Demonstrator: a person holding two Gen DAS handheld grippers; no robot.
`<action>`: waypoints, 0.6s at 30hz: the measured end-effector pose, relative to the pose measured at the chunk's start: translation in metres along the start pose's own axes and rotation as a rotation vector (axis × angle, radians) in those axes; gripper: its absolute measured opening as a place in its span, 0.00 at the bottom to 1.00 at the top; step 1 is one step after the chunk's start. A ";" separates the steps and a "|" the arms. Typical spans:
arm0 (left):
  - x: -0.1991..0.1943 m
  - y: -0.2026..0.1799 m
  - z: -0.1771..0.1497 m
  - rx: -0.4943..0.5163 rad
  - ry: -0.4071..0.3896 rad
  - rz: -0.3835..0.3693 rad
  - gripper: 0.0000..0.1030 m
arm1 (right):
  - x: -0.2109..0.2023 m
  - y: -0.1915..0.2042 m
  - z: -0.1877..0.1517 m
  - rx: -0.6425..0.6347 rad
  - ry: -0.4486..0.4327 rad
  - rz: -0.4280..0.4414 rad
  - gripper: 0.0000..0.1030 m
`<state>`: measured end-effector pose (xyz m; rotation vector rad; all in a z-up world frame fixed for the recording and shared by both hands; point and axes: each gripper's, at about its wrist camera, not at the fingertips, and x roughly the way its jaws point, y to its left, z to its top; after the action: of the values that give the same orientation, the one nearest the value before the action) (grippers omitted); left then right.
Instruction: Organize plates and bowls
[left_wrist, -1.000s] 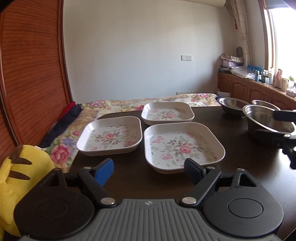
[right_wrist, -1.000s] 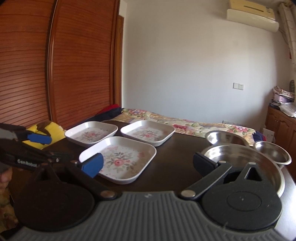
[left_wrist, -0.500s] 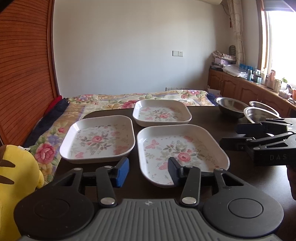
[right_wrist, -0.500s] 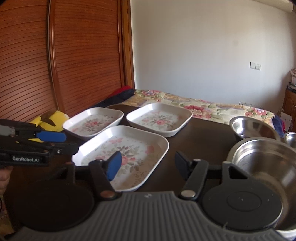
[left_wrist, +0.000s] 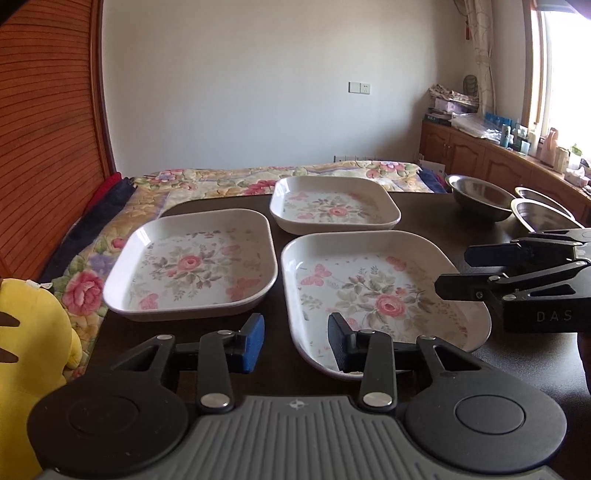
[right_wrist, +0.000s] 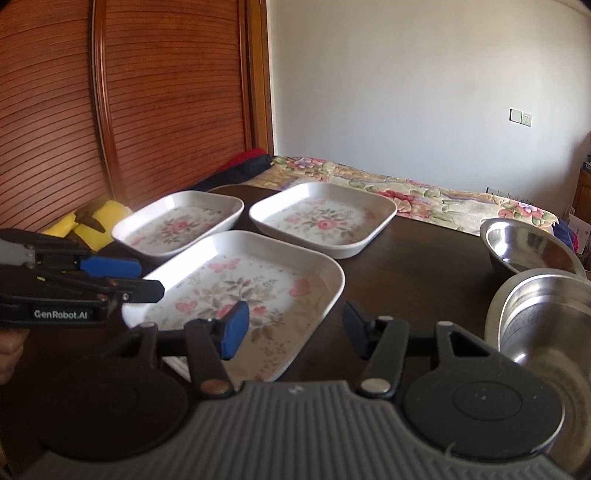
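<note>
dark table (left_wrist: 388, 206) holds three floral plates; both jaws parted, empty.

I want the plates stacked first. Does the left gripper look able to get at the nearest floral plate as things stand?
Probably yes. The left gripper is open, its fingers straddling the near left rim of the nearest floral plate. The right gripper hovers over that plate's other side, not between them.

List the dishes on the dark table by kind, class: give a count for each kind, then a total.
Floral square plates: 3 (nearest, left, far)
Steel bowls: 3 (far, near, and a third showing only its rim behind it)
Total: 6
</note>
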<state>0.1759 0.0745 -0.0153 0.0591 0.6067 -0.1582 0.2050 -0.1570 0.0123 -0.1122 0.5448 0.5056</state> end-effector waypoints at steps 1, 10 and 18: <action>0.001 0.000 0.000 0.001 0.001 -0.005 0.39 | 0.001 0.000 0.000 -0.001 0.003 0.001 0.54; 0.008 -0.001 0.002 0.000 0.011 -0.029 0.31 | 0.009 -0.002 -0.001 0.006 0.040 0.006 0.43; 0.013 0.000 0.002 -0.007 0.021 -0.037 0.27 | 0.014 -0.003 -0.002 0.024 0.067 0.014 0.36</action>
<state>0.1874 0.0727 -0.0205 0.0424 0.6291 -0.1916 0.2164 -0.1540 0.0032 -0.1026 0.6177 0.5104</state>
